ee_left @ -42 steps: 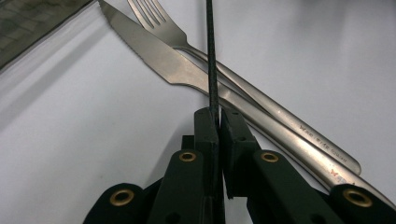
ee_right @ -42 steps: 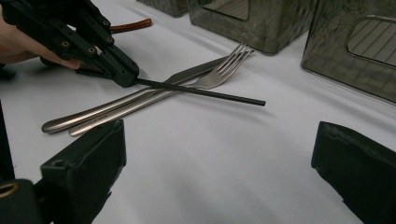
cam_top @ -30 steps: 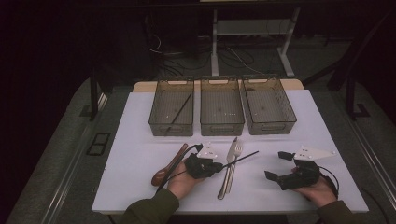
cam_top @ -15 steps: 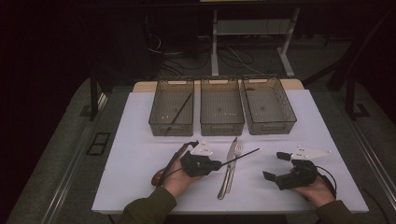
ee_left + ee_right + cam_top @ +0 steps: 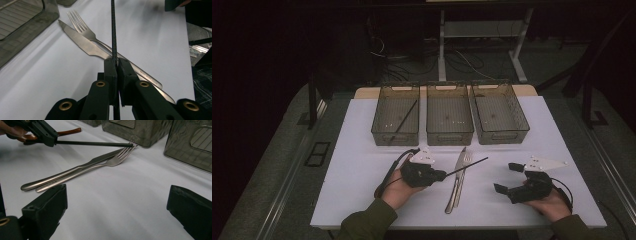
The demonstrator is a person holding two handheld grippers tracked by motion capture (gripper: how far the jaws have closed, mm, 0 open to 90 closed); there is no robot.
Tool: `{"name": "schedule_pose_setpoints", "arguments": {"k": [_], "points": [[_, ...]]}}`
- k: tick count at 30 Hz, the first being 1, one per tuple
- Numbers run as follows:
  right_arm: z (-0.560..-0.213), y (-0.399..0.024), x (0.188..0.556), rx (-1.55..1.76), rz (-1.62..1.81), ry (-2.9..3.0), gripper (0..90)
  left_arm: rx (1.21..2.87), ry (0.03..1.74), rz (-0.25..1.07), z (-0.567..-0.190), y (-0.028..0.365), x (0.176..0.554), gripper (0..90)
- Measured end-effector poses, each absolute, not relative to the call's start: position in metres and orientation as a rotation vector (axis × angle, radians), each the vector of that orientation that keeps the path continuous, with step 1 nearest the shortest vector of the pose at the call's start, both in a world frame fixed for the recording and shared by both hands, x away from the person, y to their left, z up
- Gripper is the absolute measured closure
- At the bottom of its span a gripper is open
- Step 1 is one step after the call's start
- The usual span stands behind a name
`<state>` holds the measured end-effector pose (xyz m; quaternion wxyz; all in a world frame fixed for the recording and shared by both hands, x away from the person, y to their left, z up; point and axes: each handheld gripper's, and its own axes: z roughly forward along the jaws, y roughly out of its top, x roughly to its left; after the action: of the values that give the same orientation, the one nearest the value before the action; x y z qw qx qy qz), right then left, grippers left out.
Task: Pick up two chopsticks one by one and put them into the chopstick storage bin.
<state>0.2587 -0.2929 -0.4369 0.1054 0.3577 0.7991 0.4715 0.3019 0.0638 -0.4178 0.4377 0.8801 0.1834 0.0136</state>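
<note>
My left gripper [image 5: 443, 175] is shut on a thin black chopstick [image 5: 467, 166], which juts right and away, held above the white table. In the left gripper view the jaws [image 5: 117, 61] pinch the chopstick [image 5: 113, 30] upright between them. Under it a steel knife [image 5: 456, 180] and fork [image 5: 464, 167] lie side by side, the knife [image 5: 82, 42] left of the fork [image 5: 83, 28]. My right gripper [image 5: 508, 178] rests open at the right with nothing between its jaws [image 5: 117, 205]. It looks across at the fork [image 5: 117, 157], knife [image 5: 75, 171], chopstick [image 5: 95, 144] and left gripper [image 5: 40, 131].
Three smoky plastic bins stand in a row at the back: the left bin [image 5: 379, 127] holds another black chopstick [image 5: 404, 120], with the middle bin [image 5: 449, 135] and right bin [image 5: 524, 122] beside it. A brown wooden handle [image 5: 71, 131] lies behind the left gripper.
My left gripper has risen a little with the chopstick, lifting it off the table. The right gripper has stayed where it was.
</note>
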Motion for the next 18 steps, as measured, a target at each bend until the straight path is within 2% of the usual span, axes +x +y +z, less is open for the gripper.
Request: {"name": "schedule_pose_setpoints", "arguments": {"k": [18], "points": [[-0.437, -0.293, 0.259, 1.050, 1.390, 2.356, 2.7, 2.149, 0.502, 0.046, -0.397, 0.089, 0.316, 84.9]]}}
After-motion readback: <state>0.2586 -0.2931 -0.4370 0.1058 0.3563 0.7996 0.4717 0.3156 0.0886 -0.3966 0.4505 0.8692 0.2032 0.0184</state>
